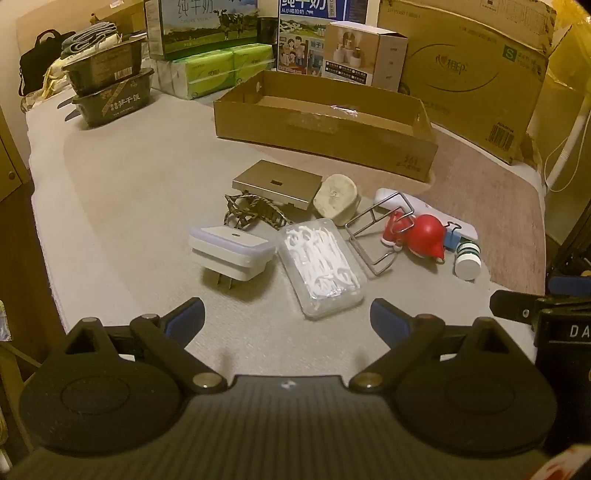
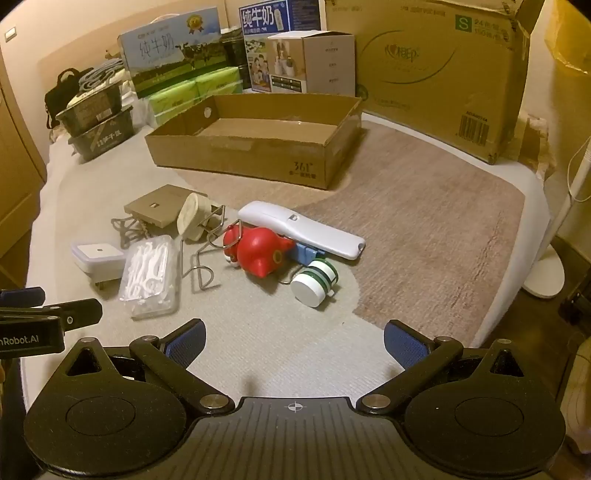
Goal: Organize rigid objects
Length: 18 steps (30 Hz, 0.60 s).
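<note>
A pile of small objects lies on the grey mat: a white plug adapter (image 1: 232, 254) (image 2: 98, 259), a clear box of floss picks (image 1: 320, 267) (image 2: 151, 273), a flat tan case (image 1: 277, 183) (image 2: 157, 205), a red toy (image 1: 424, 236) (image 2: 260, 251), a wire rack (image 1: 376, 236), a white remote (image 2: 301, 229) and a white-green roll (image 2: 314, 282). An open shallow cardboard box (image 1: 325, 133) (image 2: 255, 147) stands behind them. My left gripper (image 1: 287, 317) is open just short of the floss box. My right gripper (image 2: 294, 341) is open, short of the roll.
Large cardboard cartons (image 2: 439, 70), milk cartons (image 1: 207, 29), green tissue packs (image 1: 218, 70) and black food tubs (image 1: 110, 92) line the back. A white lamp base (image 2: 545, 273) stands off the mat's right edge. Bare mat lies left of the pile.
</note>
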{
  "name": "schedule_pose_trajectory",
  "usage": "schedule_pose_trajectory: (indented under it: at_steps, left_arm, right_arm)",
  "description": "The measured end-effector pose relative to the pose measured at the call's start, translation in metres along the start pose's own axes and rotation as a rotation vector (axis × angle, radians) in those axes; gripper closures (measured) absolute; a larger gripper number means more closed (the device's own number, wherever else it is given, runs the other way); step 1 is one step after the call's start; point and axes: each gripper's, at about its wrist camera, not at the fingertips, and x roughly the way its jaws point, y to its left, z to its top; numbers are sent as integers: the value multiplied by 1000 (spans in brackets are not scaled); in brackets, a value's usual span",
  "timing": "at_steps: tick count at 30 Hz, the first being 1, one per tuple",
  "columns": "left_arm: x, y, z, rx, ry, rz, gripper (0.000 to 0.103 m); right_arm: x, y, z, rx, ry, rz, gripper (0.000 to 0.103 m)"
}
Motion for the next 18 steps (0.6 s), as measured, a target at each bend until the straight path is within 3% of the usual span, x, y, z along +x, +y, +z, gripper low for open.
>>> schedule_pose_trajectory:
  at_steps: [18]
  left_arm:
    - [0, 0, 0, -2, -3, -7, 8]
  right_arm:
    - [1, 1, -1, 0, -1, -3, 1]
